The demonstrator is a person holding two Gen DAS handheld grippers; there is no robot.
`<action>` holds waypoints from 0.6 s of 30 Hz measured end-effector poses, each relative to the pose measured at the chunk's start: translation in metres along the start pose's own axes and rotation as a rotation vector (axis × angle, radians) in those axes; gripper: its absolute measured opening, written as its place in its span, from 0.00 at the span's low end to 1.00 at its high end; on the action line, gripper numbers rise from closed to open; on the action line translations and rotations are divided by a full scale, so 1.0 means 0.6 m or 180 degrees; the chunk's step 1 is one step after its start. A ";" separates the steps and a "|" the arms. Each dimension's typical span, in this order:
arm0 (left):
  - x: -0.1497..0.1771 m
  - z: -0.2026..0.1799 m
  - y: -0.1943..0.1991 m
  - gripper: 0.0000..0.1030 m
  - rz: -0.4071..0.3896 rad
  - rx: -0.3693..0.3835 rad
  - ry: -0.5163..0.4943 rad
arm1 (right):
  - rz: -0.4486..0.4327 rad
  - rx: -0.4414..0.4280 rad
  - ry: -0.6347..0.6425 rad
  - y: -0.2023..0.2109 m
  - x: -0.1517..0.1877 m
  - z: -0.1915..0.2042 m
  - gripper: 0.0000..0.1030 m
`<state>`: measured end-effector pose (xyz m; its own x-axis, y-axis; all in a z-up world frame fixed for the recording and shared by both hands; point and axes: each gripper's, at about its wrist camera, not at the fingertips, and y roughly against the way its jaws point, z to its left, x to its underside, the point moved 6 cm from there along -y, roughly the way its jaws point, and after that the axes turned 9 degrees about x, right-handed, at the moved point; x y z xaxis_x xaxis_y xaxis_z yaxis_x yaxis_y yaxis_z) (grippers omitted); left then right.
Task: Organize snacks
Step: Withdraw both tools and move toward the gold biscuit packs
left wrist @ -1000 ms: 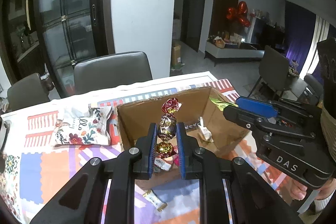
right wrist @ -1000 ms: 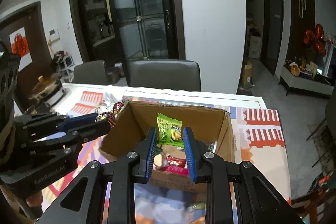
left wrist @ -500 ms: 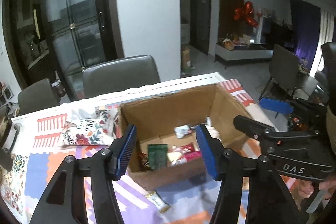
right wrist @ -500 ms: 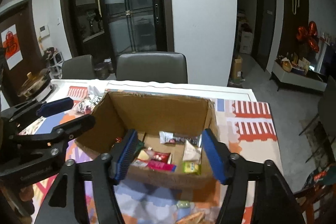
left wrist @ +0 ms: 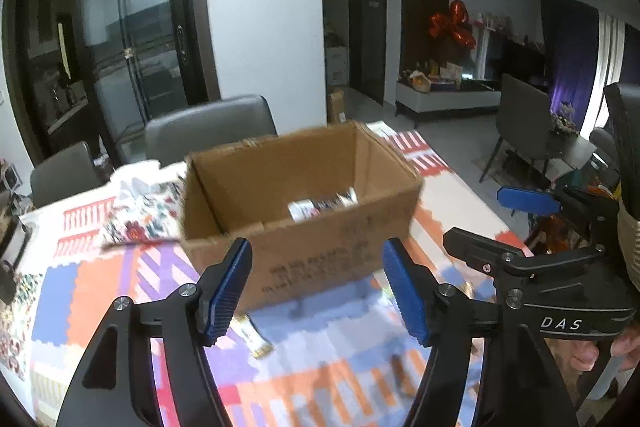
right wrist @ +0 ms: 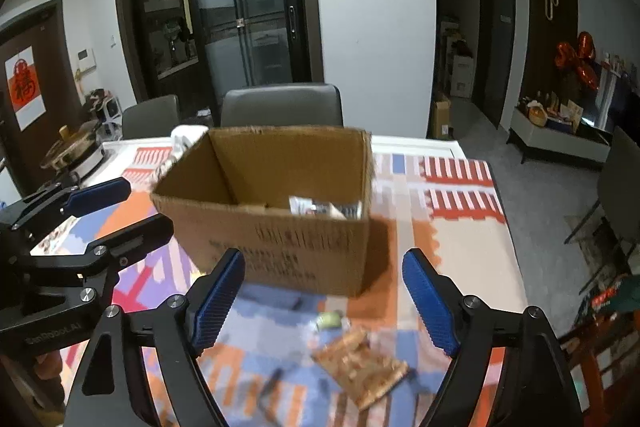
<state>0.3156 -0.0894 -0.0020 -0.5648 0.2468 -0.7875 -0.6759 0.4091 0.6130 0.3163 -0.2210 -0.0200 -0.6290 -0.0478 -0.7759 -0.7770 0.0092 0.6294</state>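
Both claws, the left gripper (left wrist: 316, 287) and the right gripper (right wrist: 324, 301), have just been opening wide with nothing between them, their snacks now dropped in the cardboard box (left wrist: 320, 255) at 12 o'clock, so more snacks (right wrist: 360, 363) on the table come next.

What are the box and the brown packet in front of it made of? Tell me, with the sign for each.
Box: corrugated cardboard, matte brown, going by its raw rough-cut rim and dark print on the side.
Brown packet: probably plastic or foil film; it lies flat and crinkled with a slight sheen, though blur leaves this open.
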 end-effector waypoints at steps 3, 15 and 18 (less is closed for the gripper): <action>0.027 -0.020 -0.017 0.65 0.0112 0.0059 0.0024 | 0.0072 0.0012 -0.0036 -0.002 0.026 -0.014 0.79; 0.113 -0.053 -0.084 0.65 0.0478 0.0016 0.0018 | 0.0612 -0.0050 -0.0194 -0.068 0.145 -0.046 0.79; 0.124 -0.053 -0.100 0.65 0.0523 -0.0018 -0.0015 | 0.0717 -0.0039 -0.0265 -0.087 0.170 -0.051 0.79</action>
<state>0.2991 -0.1234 -0.0953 -0.6657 0.3141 -0.6768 -0.5773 0.3579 0.7339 0.2937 -0.2568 -0.1307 -0.7867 0.0365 -0.6163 -0.6168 -0.0019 0.7871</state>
